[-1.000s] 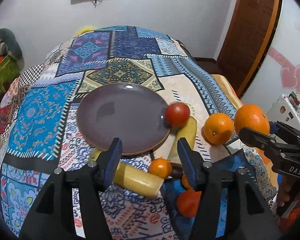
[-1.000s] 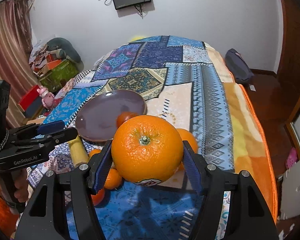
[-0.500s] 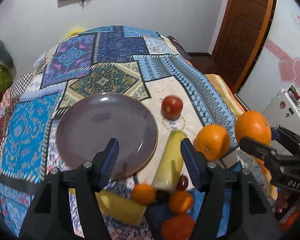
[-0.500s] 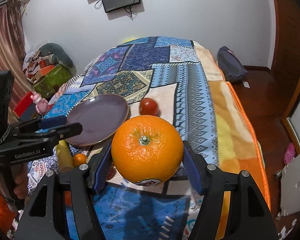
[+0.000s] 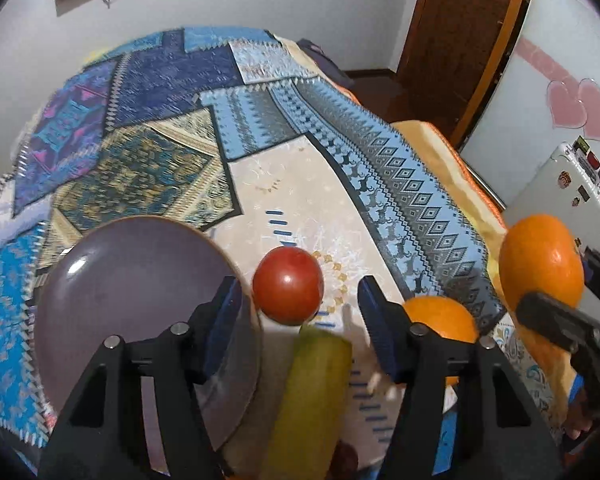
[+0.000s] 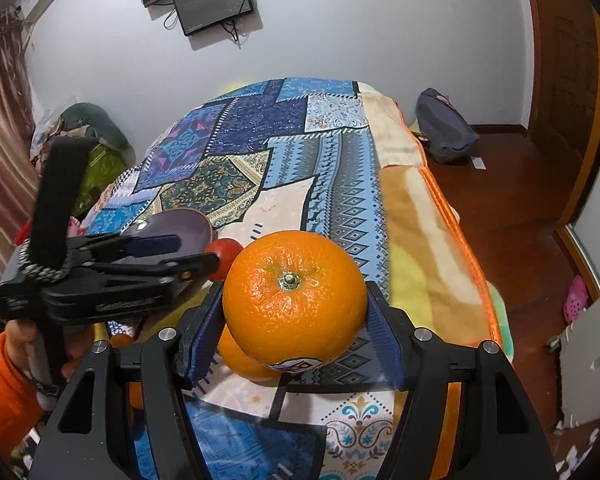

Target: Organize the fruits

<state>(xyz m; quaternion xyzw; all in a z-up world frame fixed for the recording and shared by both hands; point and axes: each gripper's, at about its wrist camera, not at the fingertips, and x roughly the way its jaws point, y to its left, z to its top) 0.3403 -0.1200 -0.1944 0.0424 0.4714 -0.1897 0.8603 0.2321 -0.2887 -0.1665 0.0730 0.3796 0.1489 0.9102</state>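
In the left wrist view a red tomato (image 5: 288, 284) lies on the patterned bedspread just ahead of my left gripper (image 5: 300, 312). Its jaws are closing, and neither pad touches the tomato. A yellow-green banana (image 5: 312, 392) runs below between the fingers. The empty purple plate (image 5: 140, 300) lies to the left and a small orange (image 5: 440, 316) to the right. My right gripper (image 6: 296, 312) is shut on a big orange (image 6: 296, 300), which it holds above the bed. That orange (image 5: 540, 260) also shows at the right of the left wrist view. In the right wrist view the left gripper (image 6: 188, 252) reaches toward the tomato (image 6: 226, 252).
Another orange (image 6: 236, 356) lies under the held one. A hand in an orange sleeve (image 6: 4, 392) holds the left gripper. The bed's right edge drops to a wooden floor with a dark bag (image 6: 444, 132). A white appliance (image 5: 564, 200) stands at the right.
My left gripper has moved forward past the small oranges and along the banana, up to the tomato. The right gripper has drifted a little across the bed with the big orange.
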